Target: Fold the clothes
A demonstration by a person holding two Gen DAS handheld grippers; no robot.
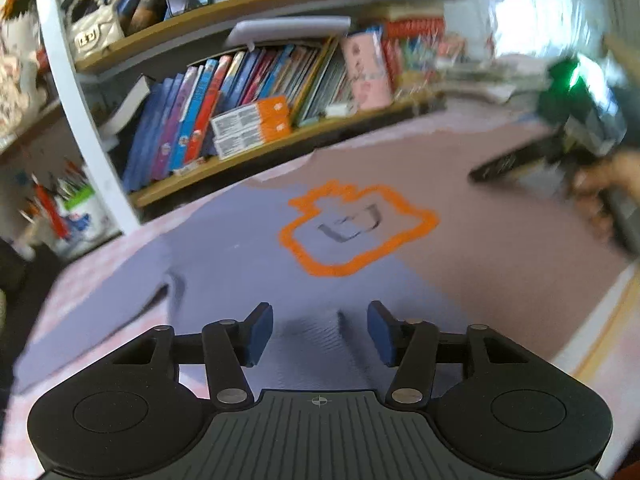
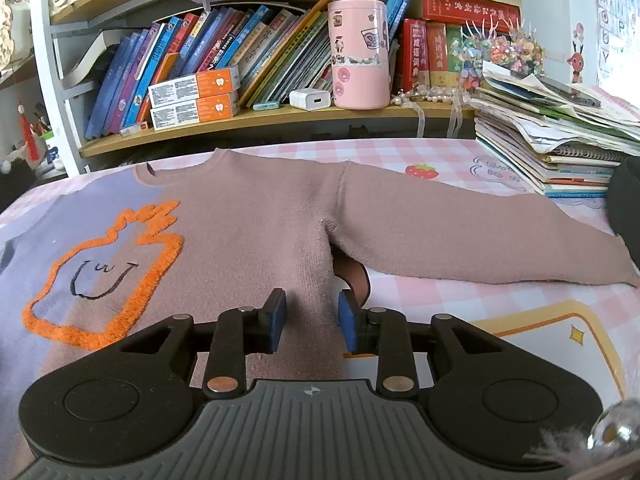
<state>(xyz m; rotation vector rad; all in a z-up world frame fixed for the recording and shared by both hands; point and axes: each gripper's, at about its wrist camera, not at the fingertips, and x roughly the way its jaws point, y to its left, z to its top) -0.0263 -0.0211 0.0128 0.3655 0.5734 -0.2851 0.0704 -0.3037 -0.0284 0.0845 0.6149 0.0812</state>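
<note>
A two-tone sweater, purple on one half and dusty pink on the other, lies flat on the table with an orange outlined figure on its chest. In the right wrist view the sweater has its pink sleeve stretched out to the right. My left gripper is open just above the purple hem area. My right gripper is open, its jaws either side of the pink side edge below the armpit. The right gripper also shows blurred in the left wrist view, held by a hand.
A bookshelf with books, orange boxes and a pink tin runs along the table's back edge. A stack of notebooks sits at the right. The table has a pink checked cover.
</note>
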